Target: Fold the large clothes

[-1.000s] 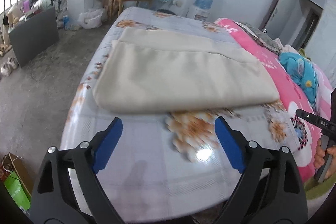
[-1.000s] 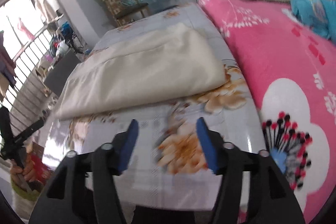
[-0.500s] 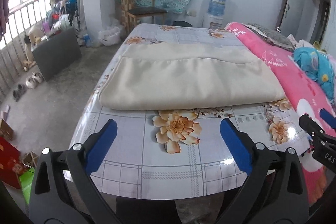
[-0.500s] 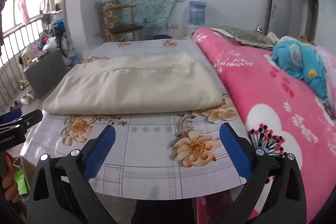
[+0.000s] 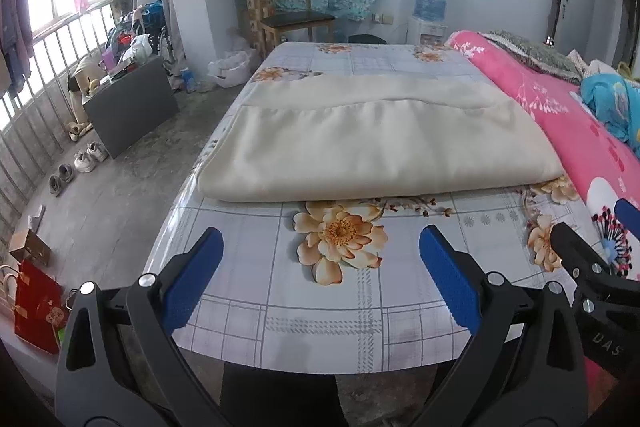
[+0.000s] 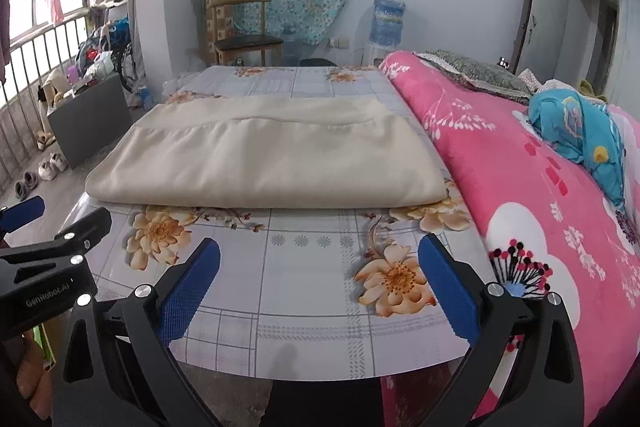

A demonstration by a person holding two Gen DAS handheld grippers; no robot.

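Note:
A cream cloth (image 5: pixel 376 143) lies folded flat in a wide rectangle on the table with the flowered cover (image 5: pixel 332 291); it also shows in the right wrist view (image 6: pixel 272 155). My left gripper (image 5: pixel 320 247) is open and empty, held back above the table's near edge. My right gripper (image 6: pixel 318 259) is open and empty, also above the near edge. Each gripper shows at the side of the other's view: the right one (image 5: pixel 596 267) and the left one (image 6: pixel 52 231).
A bed with a pink flowered blanket (image 6: pixel 540 187) runs along the table's right side, with a blue bundle (image 6: pixel 580 123) on it. A grey box (image 5: pixel 128 107), shoes and bags stand on the floor at left. A wooden chair (image 5: pixel 296 19) stands behind the table.
Both grippers have drawn back and levelled out, so the views now face straight over the table. The cloth has not moved.

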